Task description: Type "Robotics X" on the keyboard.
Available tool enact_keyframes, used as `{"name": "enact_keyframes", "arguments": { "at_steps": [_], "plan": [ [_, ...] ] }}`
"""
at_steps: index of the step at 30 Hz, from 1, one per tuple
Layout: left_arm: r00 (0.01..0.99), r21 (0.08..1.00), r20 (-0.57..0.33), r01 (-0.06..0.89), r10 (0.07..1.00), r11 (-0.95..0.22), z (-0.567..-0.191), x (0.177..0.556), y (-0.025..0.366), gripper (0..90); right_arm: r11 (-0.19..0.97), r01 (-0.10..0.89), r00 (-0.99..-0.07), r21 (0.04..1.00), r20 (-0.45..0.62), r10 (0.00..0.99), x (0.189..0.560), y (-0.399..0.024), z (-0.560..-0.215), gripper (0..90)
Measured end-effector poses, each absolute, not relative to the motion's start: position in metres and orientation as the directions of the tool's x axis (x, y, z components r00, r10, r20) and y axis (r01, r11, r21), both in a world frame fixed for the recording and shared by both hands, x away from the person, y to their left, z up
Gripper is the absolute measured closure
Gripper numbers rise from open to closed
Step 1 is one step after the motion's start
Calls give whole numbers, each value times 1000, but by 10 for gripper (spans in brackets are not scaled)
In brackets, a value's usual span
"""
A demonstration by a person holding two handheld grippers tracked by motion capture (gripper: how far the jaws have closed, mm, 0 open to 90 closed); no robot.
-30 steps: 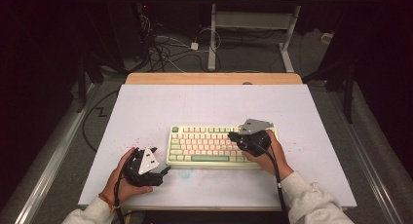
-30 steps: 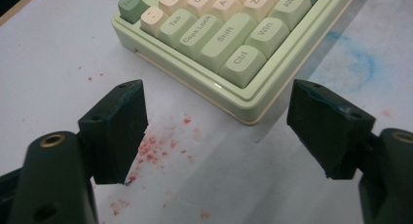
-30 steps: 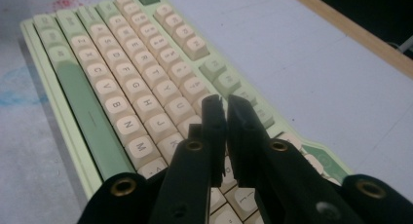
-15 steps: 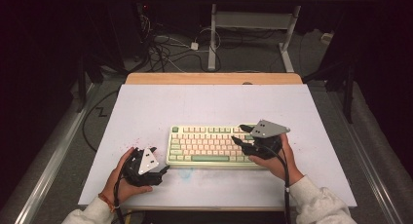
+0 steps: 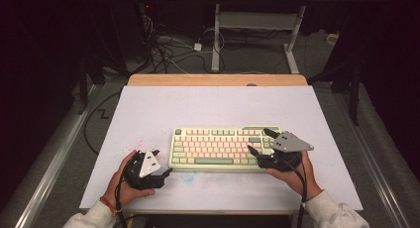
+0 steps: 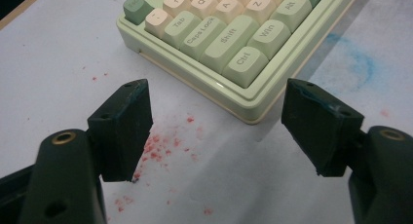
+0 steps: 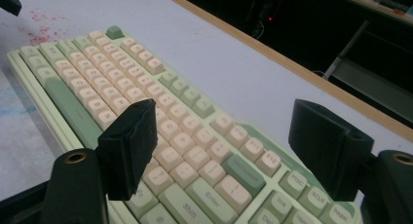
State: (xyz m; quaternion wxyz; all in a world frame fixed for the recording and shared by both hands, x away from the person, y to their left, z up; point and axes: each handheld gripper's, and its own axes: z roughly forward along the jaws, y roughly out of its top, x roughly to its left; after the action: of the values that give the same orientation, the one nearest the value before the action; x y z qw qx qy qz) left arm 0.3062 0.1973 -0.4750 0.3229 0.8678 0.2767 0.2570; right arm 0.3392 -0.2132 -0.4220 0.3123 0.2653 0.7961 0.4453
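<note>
The keyboard is lying flat on the white table, between the two tongs. The left gripper is sitting on the table just off the keyboard's near left corner, its jaws spread wide with nothing between them; in the left gripper view that corner, with its Ctrl key, is lying just ahead of the jaws and apart from them. The right gripper is hovering over the keyboard's right end and its jaws have just been opening; they are now standing released, with only keycaps showing below the gap and no pad pressing on anything.

The likeliest slip is coming from the right side: one pad is hanging just above the keys near Enter, so any dip of the hand is risking an unwanted keypress or a keycap caught on the pad's edge. If both tongs are going to close on the keyboard's ends, the left one seems to be lined up on a rounded corner rather than a flat side, so the case could be skidding or twisting across the smooth table instead of being gripped. The cable trailing from the right gripper over the wrist could also be tugging the aim off
</note>
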Motion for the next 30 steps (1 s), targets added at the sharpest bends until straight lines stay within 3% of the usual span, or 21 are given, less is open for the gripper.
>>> {"name": "enact_keyframes", "arguments": {
  "at_steps": [8,20,26,30],
  "plan": [
    [710,716,230,340,666,-609,-473,308,200,254,467,155,-621,871,-282,731,327,-229,-432,260],
    [710,718,218,348,669,-603,-471,310,201,379,489,185,-598,852,-297,744,309,-246,-447,261],
    [727,719,175,366,664,-591,-468,311,203,540,498,190,-597,846,-303,743,305,-250,-450,261],
    [737,712,162,373,656,-595,-466,314,204,733,502,192,-598,843,-305,741,305,-250,-451,261]
  ]
}}
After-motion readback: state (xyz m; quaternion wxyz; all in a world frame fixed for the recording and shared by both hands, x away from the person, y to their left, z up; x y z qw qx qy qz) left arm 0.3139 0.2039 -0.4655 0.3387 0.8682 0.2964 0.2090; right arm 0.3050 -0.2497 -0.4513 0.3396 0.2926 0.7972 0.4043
